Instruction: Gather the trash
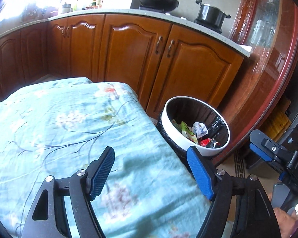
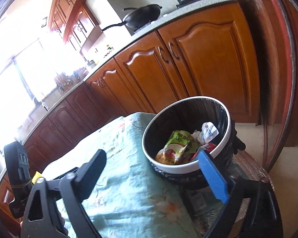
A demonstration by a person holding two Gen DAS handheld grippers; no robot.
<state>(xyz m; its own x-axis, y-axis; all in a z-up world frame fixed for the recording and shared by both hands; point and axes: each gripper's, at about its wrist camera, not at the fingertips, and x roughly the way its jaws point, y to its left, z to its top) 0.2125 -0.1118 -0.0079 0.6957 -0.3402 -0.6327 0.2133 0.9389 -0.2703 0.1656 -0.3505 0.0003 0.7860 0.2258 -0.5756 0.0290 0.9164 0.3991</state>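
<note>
Splayed fingers [image 1: 102, 166]; trash [image 1: 198, 131] seemingly binned.

The cabinet doors [image 1: 133, 45] were glossy varnished wood; the floral cloth [image 1: 69, 123] looked soft and matt; the bin's rim [image 2: 180, 167] was smooth white plastic.

Both hand-held grippers — left [image 1: 150, 163], right [image 2: 155, 165] — gape, empty.

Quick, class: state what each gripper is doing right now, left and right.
Left gripper: open, holding nothing, over the floral cloth.
Right gripper: open, holding nothing, near the trash bin.
</note>
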